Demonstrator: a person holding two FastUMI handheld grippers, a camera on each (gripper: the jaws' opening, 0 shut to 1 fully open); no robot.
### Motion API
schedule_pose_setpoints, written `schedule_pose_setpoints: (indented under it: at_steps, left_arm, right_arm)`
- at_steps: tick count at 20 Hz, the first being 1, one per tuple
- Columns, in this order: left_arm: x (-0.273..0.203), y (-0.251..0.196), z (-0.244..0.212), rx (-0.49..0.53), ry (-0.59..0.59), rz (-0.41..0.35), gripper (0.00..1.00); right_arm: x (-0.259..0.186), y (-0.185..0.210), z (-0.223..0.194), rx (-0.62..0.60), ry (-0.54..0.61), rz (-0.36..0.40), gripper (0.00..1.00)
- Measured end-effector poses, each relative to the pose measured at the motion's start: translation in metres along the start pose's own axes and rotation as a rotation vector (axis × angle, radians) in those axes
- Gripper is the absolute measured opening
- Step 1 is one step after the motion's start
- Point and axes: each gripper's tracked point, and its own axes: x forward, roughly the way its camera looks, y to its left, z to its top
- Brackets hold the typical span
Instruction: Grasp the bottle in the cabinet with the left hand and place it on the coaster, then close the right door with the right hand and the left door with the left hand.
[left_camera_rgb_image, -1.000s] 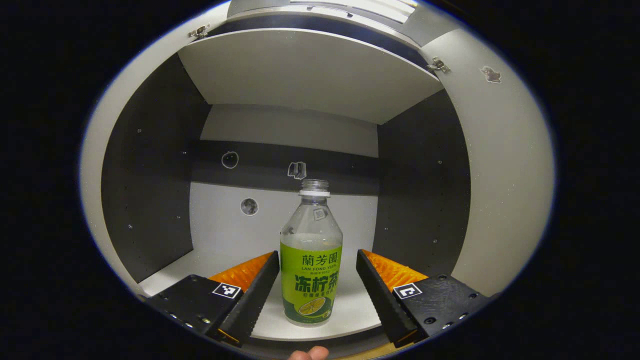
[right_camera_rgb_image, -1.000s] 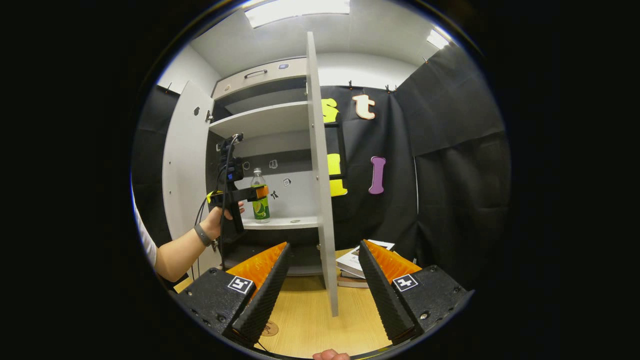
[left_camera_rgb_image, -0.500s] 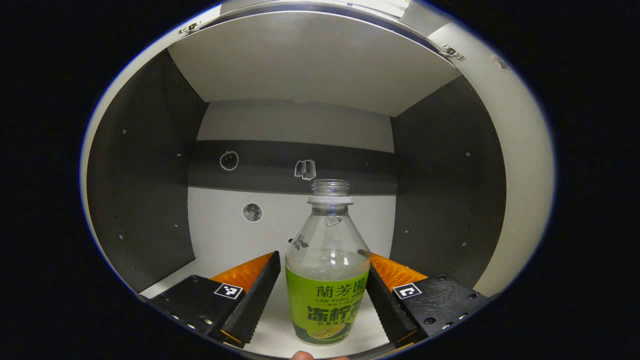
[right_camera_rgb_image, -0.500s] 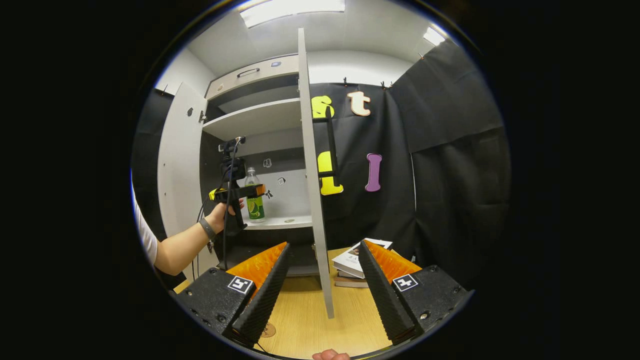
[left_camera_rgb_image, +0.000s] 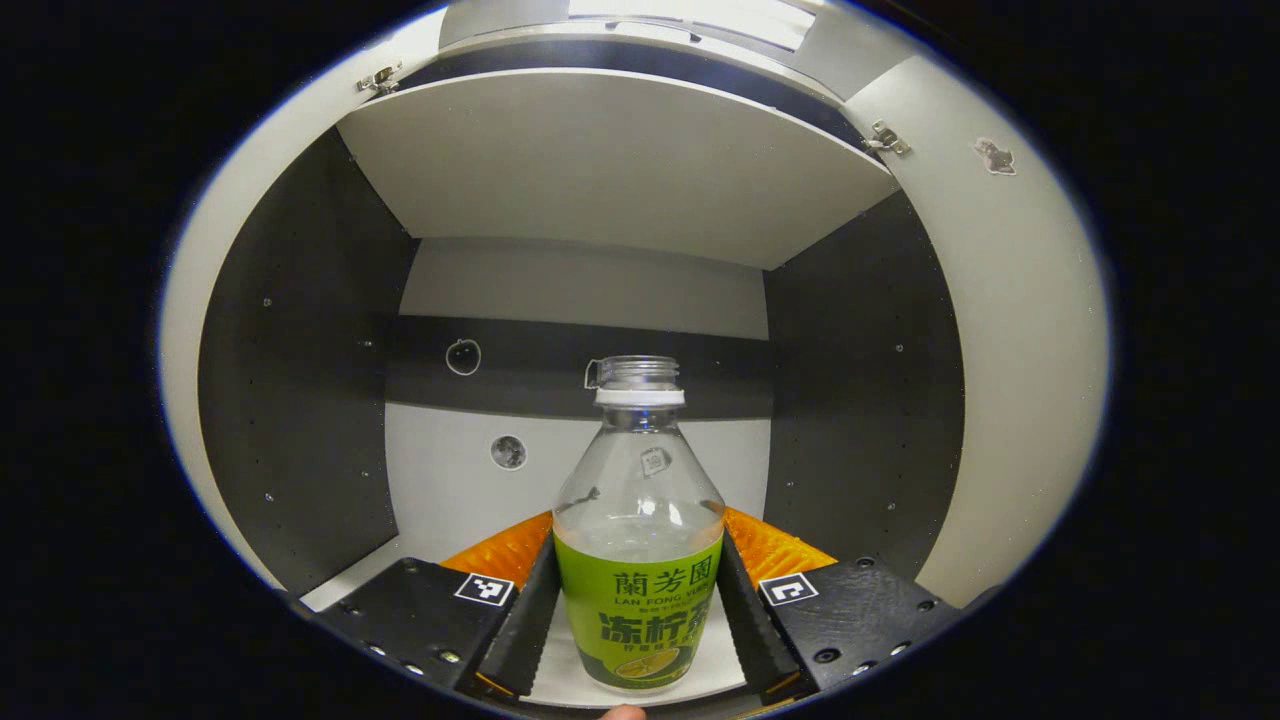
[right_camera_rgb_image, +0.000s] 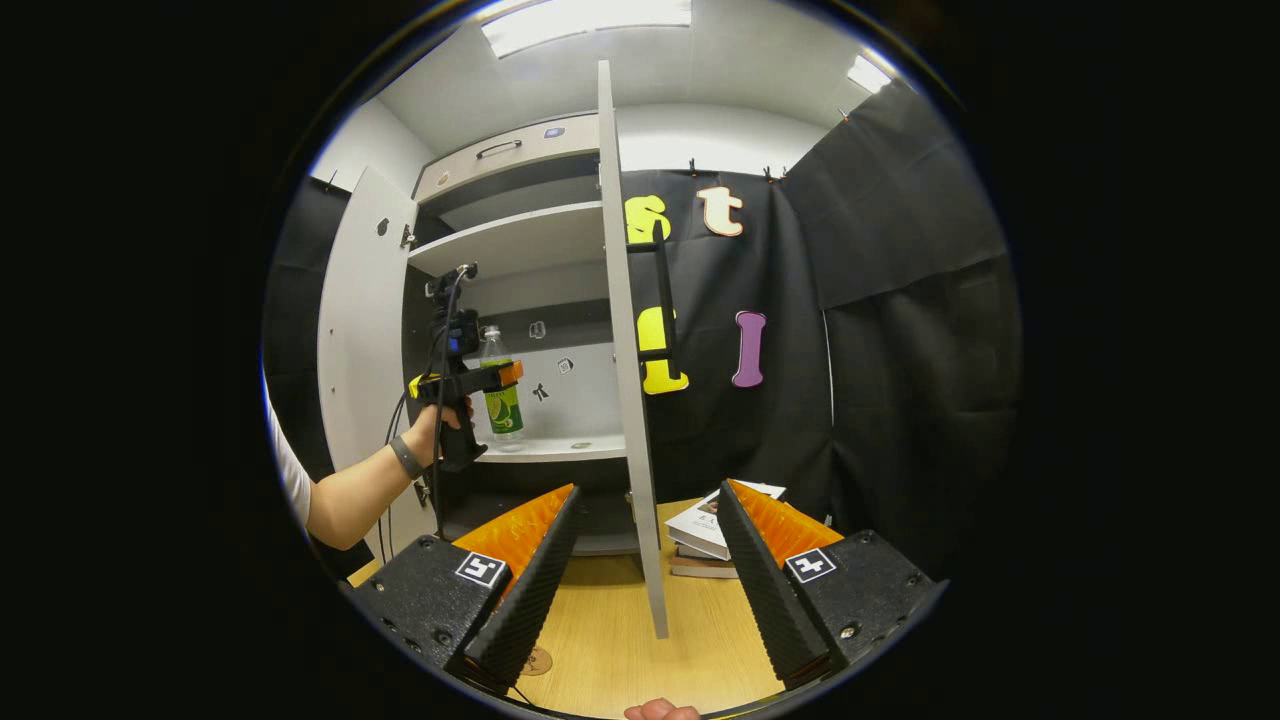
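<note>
A clear uncapped bottle (left_camera_rgb_image: 640, 560) with a green label stands upright on the cabinet's white shelf (left_camera_rgb_image: 560, 680). My left gripper (left_camera_rgb_image: 640, 520) is shut on it, one finger pressing each side of the label. In the right gripper view the same bottle (right_camera_rgb_image: 501, 400) is near the shelf's front edge, with the left gripper (right_camera_rgb_image: 505, 375) held by a hand. My right gripper (right_camera_rgb_image: 648, 492) is open over the wooden table (right_camera_rgb_image: 610, 640), facing the edge of the open right door (right_camera_rgb_image: 630, 400). The left door (right_camera_rgb_image: 360, 330) also stands open. A round coaster (right_camera_rgb_image: 541, 659) peeks out by my finger.
A stack of books (right_camera_rgb_image: 725, 525) lies on the table right of the right door. An upper shelf (left_camera_rgb_image: 610, 160) roofs the bottle's compartment, with dark side walls (left_camera_rgb_image: 300, 400) close on either side. A black bar handle (right_camera_rgb_image: 662, 290) sits on the right door's outer face.
The left gripper's fingers have come together onto the bottle, which stood between open fingers before. The right gripper has hardly moved.
</note>
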Motion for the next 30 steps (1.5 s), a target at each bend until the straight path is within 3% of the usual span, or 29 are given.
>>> schedule_pose_setpoints:
  at_steps: [10, 14, 20, 30]
  left_arm:
    - [-0.086, -0.007, -0.003, 0.014, -0.011, -0.023, 0.74]
    - [-0.129, -0.021, -0.035, 0.022, 0.030, -0.067, 0.74]
    - [-0.181, -0.026, -0.101, -0.014, 0.070, -0.043, 0.74]
    - [-0.246, -0.065, -0.192, -0.005, 0.102, -0.021, 0.74]
  right_arm:
    - [-0.019, 0.031, 0.010, -0.024, -0.015, 0.110, 0.83]
    - [-0.025, 0.046, 0.026, -0.032, -0.038, 0.175, 0.83]
    - [-0.034, 0.068, 0.049, -0.044, -0.060, 0.252, 0.83]
    - [-0.035, 0.068, 0.054, -0.047, -0.031, 0.233, 0.83]
